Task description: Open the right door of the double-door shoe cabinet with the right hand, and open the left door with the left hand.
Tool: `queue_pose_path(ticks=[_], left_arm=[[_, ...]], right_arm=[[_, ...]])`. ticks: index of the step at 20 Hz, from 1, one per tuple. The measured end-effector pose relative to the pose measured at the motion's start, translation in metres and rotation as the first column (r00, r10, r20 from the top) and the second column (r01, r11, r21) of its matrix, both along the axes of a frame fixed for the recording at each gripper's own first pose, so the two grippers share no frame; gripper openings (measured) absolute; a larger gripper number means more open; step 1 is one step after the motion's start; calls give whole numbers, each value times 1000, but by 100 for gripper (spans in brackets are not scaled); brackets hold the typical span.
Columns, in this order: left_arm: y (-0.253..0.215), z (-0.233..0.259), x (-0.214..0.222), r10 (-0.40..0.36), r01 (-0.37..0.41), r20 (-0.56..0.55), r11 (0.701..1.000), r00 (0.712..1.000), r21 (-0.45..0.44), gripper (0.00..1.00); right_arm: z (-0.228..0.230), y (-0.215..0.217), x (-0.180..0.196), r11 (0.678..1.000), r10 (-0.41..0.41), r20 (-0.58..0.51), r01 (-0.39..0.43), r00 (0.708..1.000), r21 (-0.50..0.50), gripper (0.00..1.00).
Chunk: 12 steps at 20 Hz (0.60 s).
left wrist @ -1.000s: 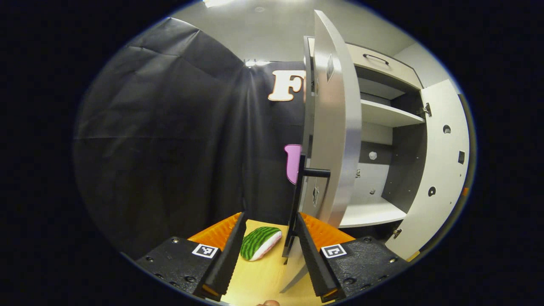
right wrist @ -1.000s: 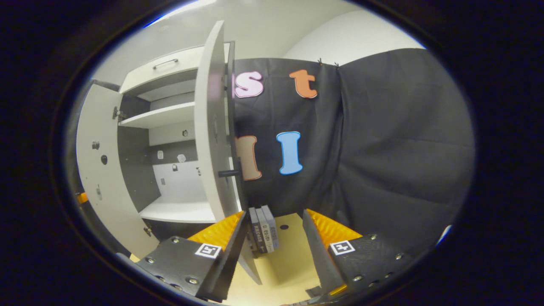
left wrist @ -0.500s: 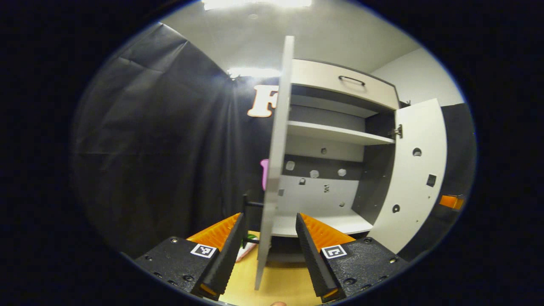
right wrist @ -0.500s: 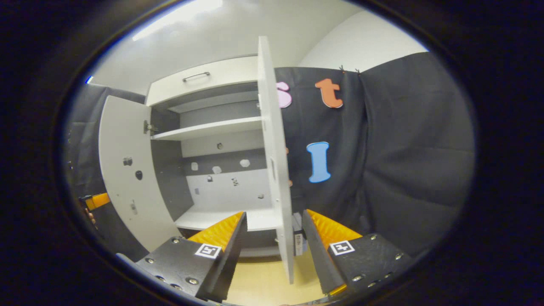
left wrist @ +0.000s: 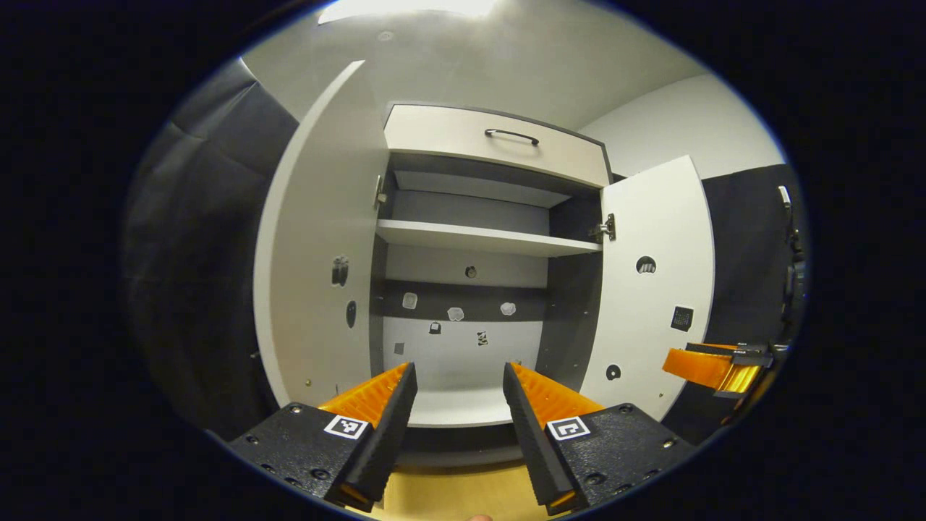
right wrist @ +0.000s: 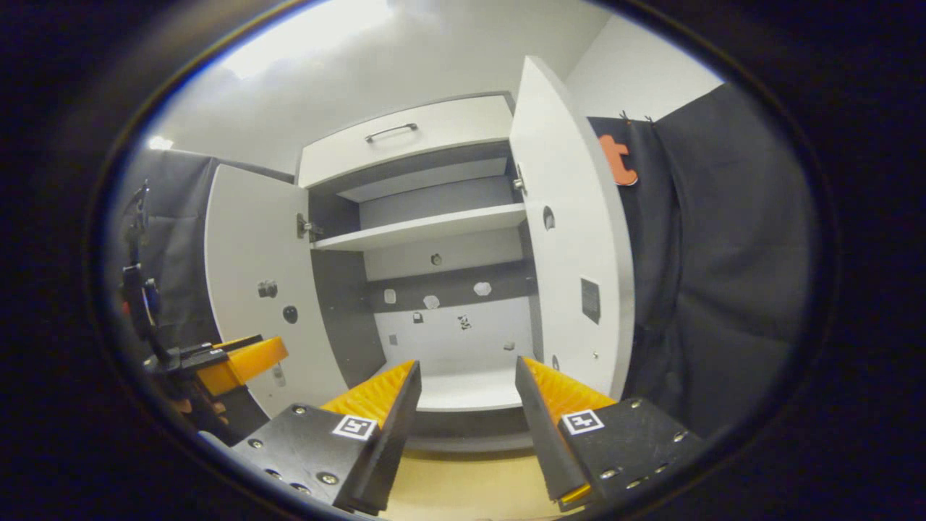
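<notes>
Shoe cabinet (left wrist: pixel 470 239) sits straight ahead of us in both views, w/ both doors swung wide. Left door (left wrist: pixel 318 268) stands out to the left of the opening in the left gripper view, its inner face toward us; right door (right wrist: pixel 571 239) does the same on the right side in the right gripper view. Inside we see one shelf (left wrist: pixel 485 237) across the upper part, bare, and a drawer front (left wrist: pixel 499 145) w/ a handle above the opening. Our left tool (left wrist: pixel 457 420) is spread, nothing between its fingers, aimed at the cabinet's middle; the left door lies up and to its left, apart from it. Our right tool (right wrist: pixel 463 420) is spread too, holding nothing, w/ the right door up and to its right, not touching. Each tool also shows at the far edge of the other's view, well apart. Each door's long axis runs upright, hinge side at the cabinet wall. We judge the task done or nearly so: neither door needs more pull, so next is prob. just backing off. Pale worktop (left wrist: pixel 448 496) shows below the fingers.
</notes>
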<state>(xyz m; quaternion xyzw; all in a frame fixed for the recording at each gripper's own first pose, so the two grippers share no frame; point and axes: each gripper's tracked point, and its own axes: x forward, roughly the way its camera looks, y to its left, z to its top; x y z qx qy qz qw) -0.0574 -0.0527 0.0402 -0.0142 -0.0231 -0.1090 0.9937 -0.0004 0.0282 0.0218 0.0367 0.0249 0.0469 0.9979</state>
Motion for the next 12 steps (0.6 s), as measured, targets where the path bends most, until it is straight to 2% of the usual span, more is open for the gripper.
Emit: queue_pose_path(ticks=[9, 11, 12], left_arm=[[-19, -3, 11, 2, -2, 9, 1000, 1000, 25, 75], [-21, -5, 13, -4, 3, 8, 999, 1000, 37, 75], [-21, -7, 14, -4, 3, 5, 999, 1000, 45, 75]], right_arm=[[-2, 3, 18, 999, -22, 27, 24, 999, -41, 78], [-3, 4, 20, 999, -26, 25, 27, 999, -40, 74], [-4, 5, 19, 999, -25, 25, 26, 999, -39, 85]])
